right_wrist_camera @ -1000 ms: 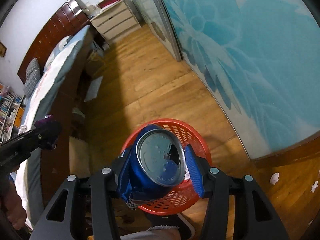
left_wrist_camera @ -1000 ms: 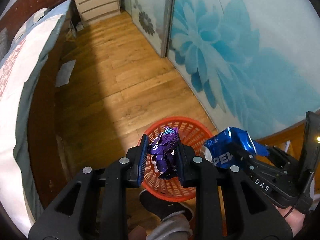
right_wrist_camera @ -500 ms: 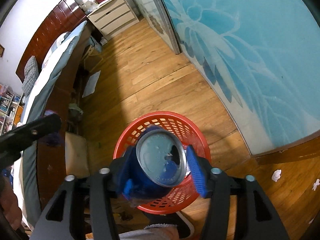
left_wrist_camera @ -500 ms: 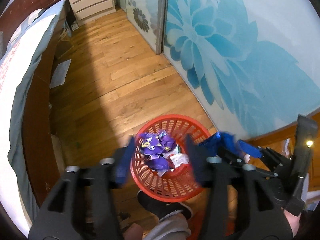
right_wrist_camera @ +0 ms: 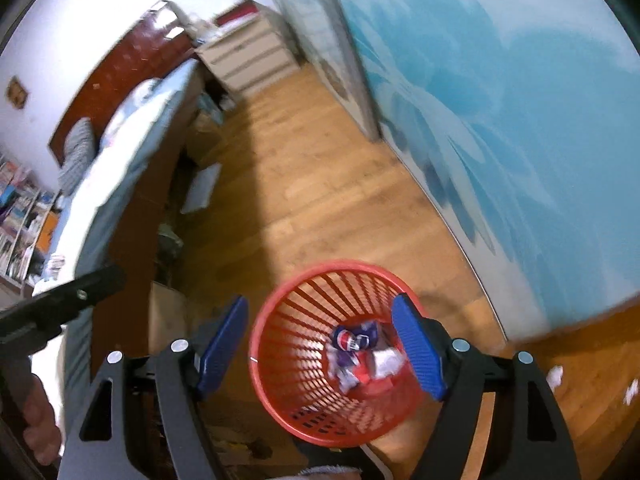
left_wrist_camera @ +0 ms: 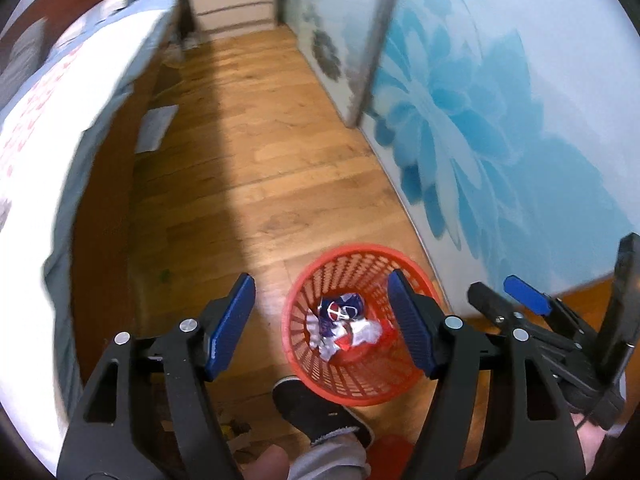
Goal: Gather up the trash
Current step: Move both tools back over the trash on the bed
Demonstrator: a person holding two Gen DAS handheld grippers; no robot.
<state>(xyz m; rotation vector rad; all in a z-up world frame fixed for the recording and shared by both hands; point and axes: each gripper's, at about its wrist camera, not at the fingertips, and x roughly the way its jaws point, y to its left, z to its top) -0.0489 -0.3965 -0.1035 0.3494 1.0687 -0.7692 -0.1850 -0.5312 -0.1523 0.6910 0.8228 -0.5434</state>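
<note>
A: Where's the trash, which way does it point?

B: In the red basket (left_wrist_camera: 352, 384), at the bottom. Blue can (right_wrist_camera: 354, 338) lies on its side w/ crumpled wrappers (left_wrist_camera: 352, 334); long axis too blurred to call. Basket stands upright, mouth up, on the wood floor (left_wrist_camera: 260, 152).

A: Grippers?

B: Left hand-held gripper (left_wrist_camera: 322, 326): jaws wide apart, nothing between them, above the basket, looking down; its right pad sits over the rim. Right hand-held gripper (right_wrist_camera: 320, 348): also spread wide, empty, above the basket, tilted down.

A: Room?

B: Bedroom. Bed (right_wrist_camera: 132, 152) on the left, white drawers (left_wrist_camera: 232, 0) at the far end, blue flower wardrobe doors (left_wrist_camera: 480, 120) on the right. A shoe (left_wrist_camera: 316, 408) just beside the basket.
</note>
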